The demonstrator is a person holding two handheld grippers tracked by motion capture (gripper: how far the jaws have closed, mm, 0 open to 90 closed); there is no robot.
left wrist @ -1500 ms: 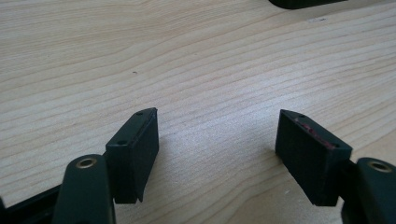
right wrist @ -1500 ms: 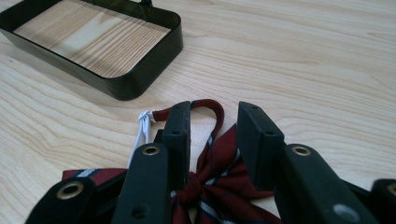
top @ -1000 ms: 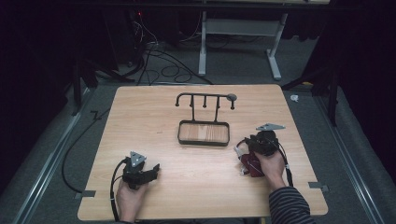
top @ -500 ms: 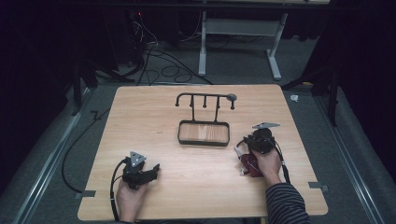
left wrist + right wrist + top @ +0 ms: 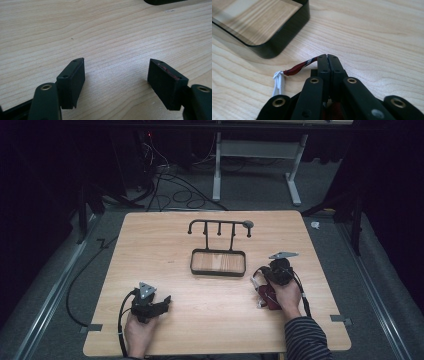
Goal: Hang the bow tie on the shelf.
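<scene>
A dark red cord [image 5: 298, 68] ending in a white loop [image 5: 278, 82] lies just off the tray corner, and my right gripper [image 5: 327, 56] is shut on the cord's other end. In the high view my right gripper [image 5: 260, 277] is right of the tray, with a dark red item [image 5: 270, 297] on the table under the hand. A black rack [image 5: 218, 227] with several hooks stands mid-table on a tray base [image 5: 218, 272]. My left gripper [image 5: 164, 302] rests low at the front left. It stands open over bare wood, and nothing is between its fingertips [image 5: 116, 61].
The tray's black rim [image 5: 274, 47] lies close ahead and to the left of my right gripper. Cables trail off the table [image 5: 150, 245] at the front left. A desk frame [image 5: 255, 165] and floor cables sit beyond the far edge.
My right gripper has edged slightly left toward the tray with the cord in it. The left gripper has not moved.
</scene>
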